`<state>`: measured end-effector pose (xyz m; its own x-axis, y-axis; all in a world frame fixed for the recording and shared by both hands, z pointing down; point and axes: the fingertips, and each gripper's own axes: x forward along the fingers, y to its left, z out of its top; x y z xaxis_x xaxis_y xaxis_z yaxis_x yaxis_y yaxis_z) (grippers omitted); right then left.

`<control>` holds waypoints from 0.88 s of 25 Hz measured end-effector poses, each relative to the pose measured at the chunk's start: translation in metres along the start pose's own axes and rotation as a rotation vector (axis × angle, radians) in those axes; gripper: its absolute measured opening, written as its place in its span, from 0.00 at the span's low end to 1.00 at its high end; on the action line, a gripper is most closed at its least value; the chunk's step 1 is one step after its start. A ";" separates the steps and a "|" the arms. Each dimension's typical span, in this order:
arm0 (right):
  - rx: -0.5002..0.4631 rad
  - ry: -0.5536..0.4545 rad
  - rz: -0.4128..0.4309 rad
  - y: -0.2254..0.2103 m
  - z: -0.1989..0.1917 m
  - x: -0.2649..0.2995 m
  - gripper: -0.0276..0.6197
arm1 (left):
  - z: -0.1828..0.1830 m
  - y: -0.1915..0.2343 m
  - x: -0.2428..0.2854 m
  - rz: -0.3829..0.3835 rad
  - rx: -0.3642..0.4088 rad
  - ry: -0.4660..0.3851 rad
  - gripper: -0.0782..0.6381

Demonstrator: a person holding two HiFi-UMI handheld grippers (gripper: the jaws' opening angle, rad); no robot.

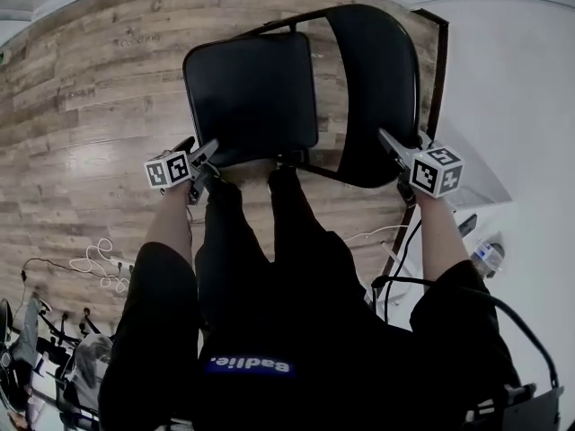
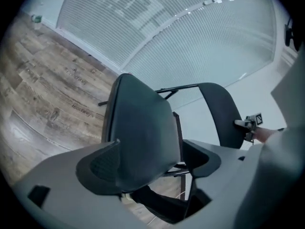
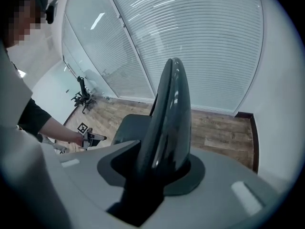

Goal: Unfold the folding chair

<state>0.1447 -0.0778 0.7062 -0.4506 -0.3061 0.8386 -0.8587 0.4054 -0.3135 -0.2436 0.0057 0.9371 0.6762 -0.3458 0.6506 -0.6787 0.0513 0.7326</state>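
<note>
Black folding chair on wood-plank floor before me, looks part-open | black padded seat grasped by left hand-held gripper | black curved backrest clenched in right hand-held gripper | next, I judge: swing seat flat, hold backrest steady

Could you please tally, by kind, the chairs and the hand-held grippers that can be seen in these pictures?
Folding chair: 1
Grippers: 2, namely the left gripper and the right gripper
Total: 3
</note>
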 end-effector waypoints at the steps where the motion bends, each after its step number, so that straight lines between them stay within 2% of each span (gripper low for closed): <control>1: 0.004 0.002 0.000 0.001 0.000 -0.001 0.22 | -0.002 -0.017 -0.009 -0.012 0.021 0.020 0.66; 4: 0.024 0.021 -0.009 0.000 -0.004 -0.006 0.24 | -0.010 -0.071 -0.038 -0.038 0.066 0.053 0.66; 8: 0.073 0.024 -0.044 -0.007 -0.006 -0.011 0.32 | 0.007 -0.151 -0.079 -0.089 0.142 0.018 0.66; 10: 0.062 0.036 -0.082 -0.010 -0.004 -0.012 0.38 | 0.018 -0.196 -0.099 -0.154 0.187 -0.013 0.66; 14: -0.008 0.060 -0.154 -0.014 -0.003 -0.028 0.44 | 0.027 -0.276 -0.139 -0.253 0.255 -0.066 0.66; 16: -0.017 0.042 -0.175 -0.014 -0.002 -0.041 0.45 | 0.029 -0.301 -0.158 -0.273 0.268 -0.101 0.66; 19: -0.023 -0.006 -0.202 -0.009 0.000 -0.067 0.45 | 0.031 -0.326 -0.187 -0.262 0.295 -0.163 0.66; 22: -0.021 -0.089 -0.228 -0.007 0.004 -0.098 0.44 | 0.037 -0.352 -0.212 -0.259 0.333 -0.250 0.66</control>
<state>0.1944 -0.0540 0.6245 -0.2664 -0.4658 0.8439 -0.9357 0.3352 -0.1104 -0.1590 0.0260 0.5342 0.7726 -0.5245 0.3577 -0.5801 -0.3545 0.7333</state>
